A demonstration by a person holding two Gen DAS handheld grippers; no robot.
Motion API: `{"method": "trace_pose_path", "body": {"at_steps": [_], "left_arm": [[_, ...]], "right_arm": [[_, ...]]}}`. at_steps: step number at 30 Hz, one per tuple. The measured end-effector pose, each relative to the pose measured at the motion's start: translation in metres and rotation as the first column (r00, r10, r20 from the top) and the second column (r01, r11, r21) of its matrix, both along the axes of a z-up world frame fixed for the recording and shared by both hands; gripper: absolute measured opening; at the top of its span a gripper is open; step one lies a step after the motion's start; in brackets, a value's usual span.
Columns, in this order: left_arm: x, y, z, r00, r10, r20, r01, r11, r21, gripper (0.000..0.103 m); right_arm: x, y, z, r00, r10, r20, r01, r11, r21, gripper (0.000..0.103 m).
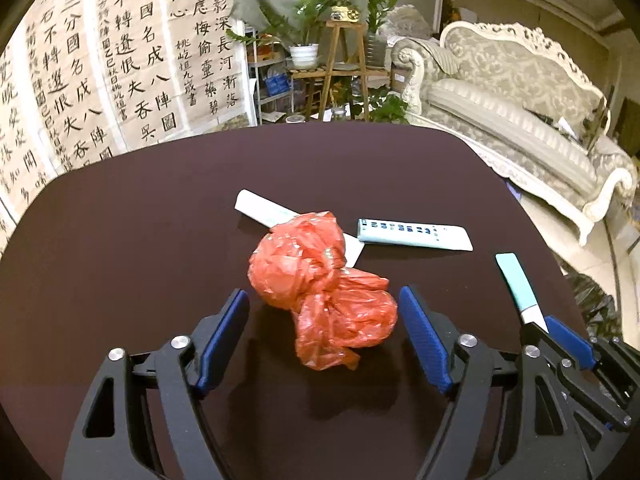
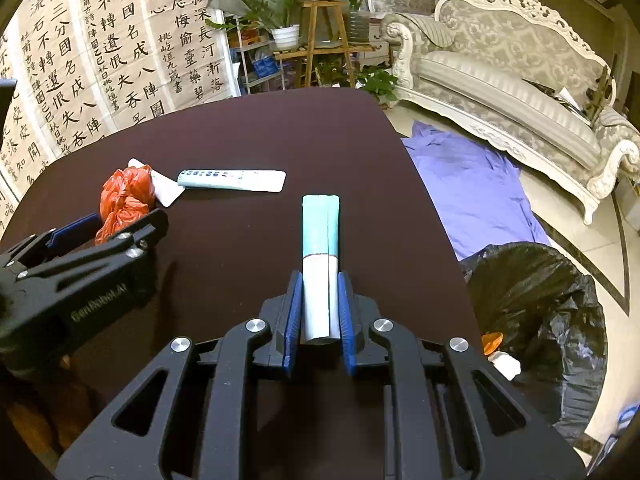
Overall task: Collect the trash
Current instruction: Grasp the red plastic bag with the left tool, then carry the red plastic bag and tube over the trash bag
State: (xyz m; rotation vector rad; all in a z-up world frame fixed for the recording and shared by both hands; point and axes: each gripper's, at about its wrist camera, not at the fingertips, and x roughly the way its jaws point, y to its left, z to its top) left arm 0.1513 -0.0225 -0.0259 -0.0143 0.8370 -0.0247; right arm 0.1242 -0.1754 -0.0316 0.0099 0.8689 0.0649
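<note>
A: Item one, centre of frame: red plastic bag [image 1: 320, 284] on the table [image 1: 120, 240], between our left gripper [image 1: 324, 312]'s spread fingers, not yet clamped.

B: Item two: teal tube [image 2: 320, 264], pinched in our right gripper [image 2: 320, 312]. Lower right: bin bag [image 2: 540, 320], some trash inside. Both items remain uncollected.

**Dark table with a few items; floor to its right**

The dark brown, round-cornered table [image 1: 140, 240] fills the middle of both views. At the centre of the left wrist view a crumpled red plastic bag [image 1: 320, 288] lies on it, overlapping a flat white paper strip [image 1: 260, 208] behind it. Just right of these lies a pale white-and-teal remote control [image 1: 414, 234].

In the right wrist view, the light tiled floor [image 2: 560, 208] at right carries a spread purple cloth [image 2: 472, 184] and, lower right, a black bin bag [image 2: 560, 320].
</note>
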Motion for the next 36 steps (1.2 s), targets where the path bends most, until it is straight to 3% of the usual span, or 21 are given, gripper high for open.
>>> {"method": "trace_pose_path", "body": {"at_steps": [3,7,27,36], "left_arm": [[-0.003,0.002,-0.004,1.0,-0.02,-0.019,0.02,1.0,-0.003,0.043],[-0.008,0.001,-0.002,0.999,-0.047,-0.015,0.047,0.999,0.01,0.036],[-0.063,0.01,0.005,0.994,-0.112,0.007,0.111,0.993,0.032,0.033],[-0.087,-0.008,0.009,0.987,-0.153,0.041,0.151,0.988,0.038,0.033]], "right_arm": [[0.0,0.002,0.0,1.0,0.001,0.001,-0.001,1.0,-0.004,0.018],[-0.003,0.005,-0.001,1.0,0.006,0.001,-0.006,1.0,-0.012,0.018],[-0.062,0.021,0.001,1.0,0.018,0.01,-0.018,1.0,-0.007,0.017],[-0.09,0.005,0.009,0.999,-0.021,0.041,0.021,1.0,-0.003,0.017]]}}
